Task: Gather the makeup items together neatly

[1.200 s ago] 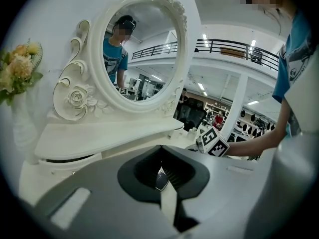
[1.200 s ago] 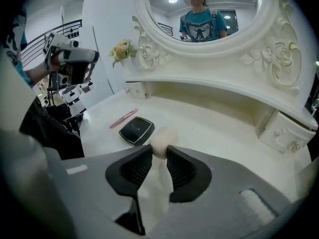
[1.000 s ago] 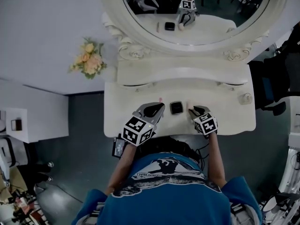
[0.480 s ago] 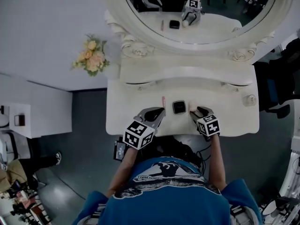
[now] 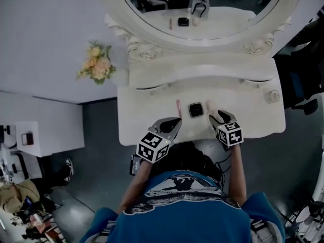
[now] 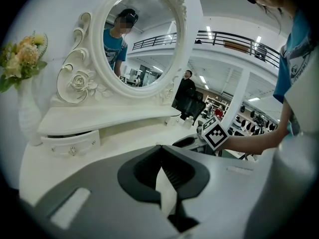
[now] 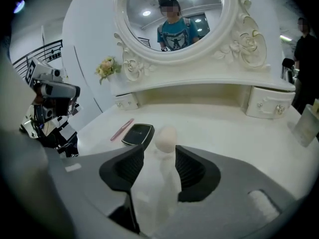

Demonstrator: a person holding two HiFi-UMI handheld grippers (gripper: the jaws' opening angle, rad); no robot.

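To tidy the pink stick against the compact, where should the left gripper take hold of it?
Grip the pink stick at mid-length, jaws across its thin width, probably from above and its left: it lies flat on the table, and the compact sits close on its right.

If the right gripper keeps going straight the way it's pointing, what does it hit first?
Probably the sponge, just ahead of the right gripper. Its jaws have just been opening and stand apart, gripping nothing.

Pink stick (image 7: 122, 129); black compact (image 7: 137, 134); beige sponge (image 7: 166, 139)
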